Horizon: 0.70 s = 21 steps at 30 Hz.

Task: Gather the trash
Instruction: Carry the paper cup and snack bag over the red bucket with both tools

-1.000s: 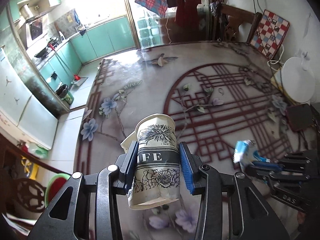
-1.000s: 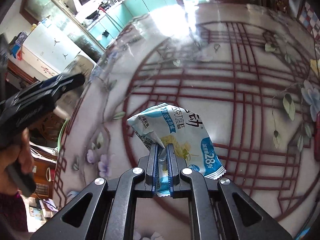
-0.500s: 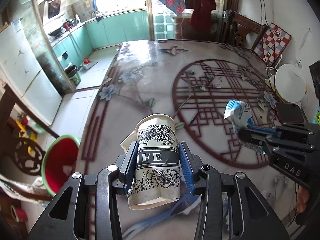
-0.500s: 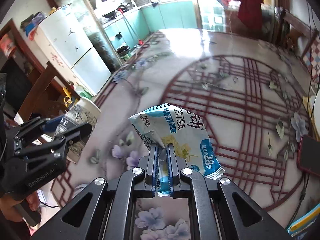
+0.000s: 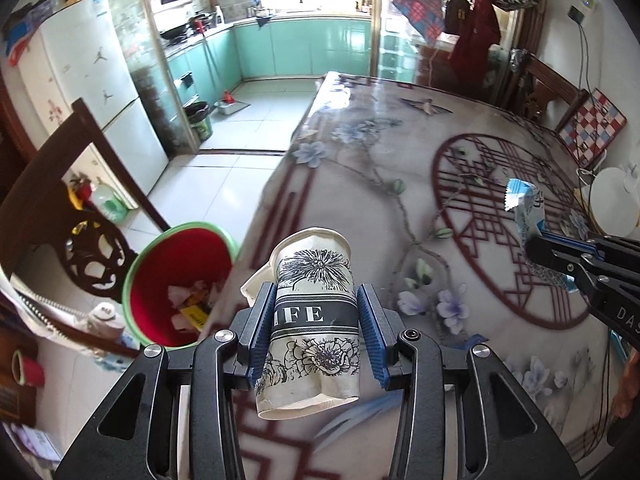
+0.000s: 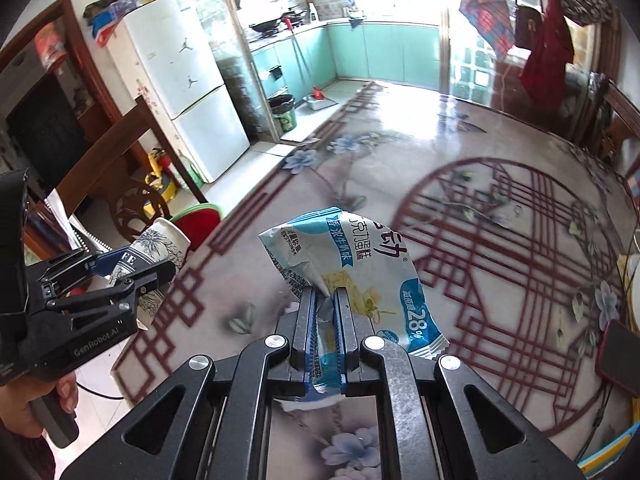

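My left gripper [image 5: 314,316] is shut on a crumpled paper cup [image 5: 314,312] printed with black flowers, held above the table's left edge. My right gripper [image 6: 326,300] is shut on a blue and white snack wrapper [image 6: 360,264], lifted over the patterned table [image 6: 500,208]. In the left wrist view the wrapper [image 5: 528,208] and right gripper [image 5: 532,246] show at the far right. The right wrist view has the cup [image 6: 154,246] and left gripper [image 6: 136,268] at the left. A red bin with a green rim [image 5: 176,280] stands on the floor beside the table, with scraps inside.
A dark wooden chair [image 5: 80,208] stands left of the bin. A white fridge [image 5: 92,92] and teal kitchen cabinets [image 5: 304,48] lie beyond. A white round object [image 5: 612,200] and a red phone [image 6: 618,356] lie at the table's right side. A hand [image 6: 40,396] grips the left handle.
Both grippers have swung left toward the table's edge with their loads. The red bin has come fully into the left wrist view, and the wrapper has risen off the table.
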Available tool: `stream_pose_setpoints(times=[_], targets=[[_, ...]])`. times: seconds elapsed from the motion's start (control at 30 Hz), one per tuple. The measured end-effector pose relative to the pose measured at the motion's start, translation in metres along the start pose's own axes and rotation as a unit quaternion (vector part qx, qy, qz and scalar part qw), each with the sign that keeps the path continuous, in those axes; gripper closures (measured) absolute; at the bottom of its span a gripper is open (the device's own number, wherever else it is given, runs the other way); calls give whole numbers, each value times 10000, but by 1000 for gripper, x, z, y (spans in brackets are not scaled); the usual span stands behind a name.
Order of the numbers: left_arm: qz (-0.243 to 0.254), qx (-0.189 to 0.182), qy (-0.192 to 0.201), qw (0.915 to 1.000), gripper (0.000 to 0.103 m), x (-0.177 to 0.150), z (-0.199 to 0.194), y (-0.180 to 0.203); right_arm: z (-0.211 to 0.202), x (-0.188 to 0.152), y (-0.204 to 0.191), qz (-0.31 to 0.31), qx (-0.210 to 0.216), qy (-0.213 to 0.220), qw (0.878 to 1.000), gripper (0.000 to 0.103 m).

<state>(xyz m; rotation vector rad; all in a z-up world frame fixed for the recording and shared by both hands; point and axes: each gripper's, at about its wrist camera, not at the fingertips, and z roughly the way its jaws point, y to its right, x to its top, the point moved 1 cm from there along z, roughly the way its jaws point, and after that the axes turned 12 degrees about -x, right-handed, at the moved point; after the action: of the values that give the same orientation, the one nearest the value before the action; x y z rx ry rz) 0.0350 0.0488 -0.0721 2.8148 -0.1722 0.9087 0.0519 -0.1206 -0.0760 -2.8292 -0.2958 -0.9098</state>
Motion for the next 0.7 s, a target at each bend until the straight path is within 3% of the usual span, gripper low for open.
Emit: stream_pose_setpoints(times=[0.7], targets=[[326, -94, -25, 9994, 64, 15, -1, -106, 38, 28, -113, 246, -297, -186, 9991, 96]])
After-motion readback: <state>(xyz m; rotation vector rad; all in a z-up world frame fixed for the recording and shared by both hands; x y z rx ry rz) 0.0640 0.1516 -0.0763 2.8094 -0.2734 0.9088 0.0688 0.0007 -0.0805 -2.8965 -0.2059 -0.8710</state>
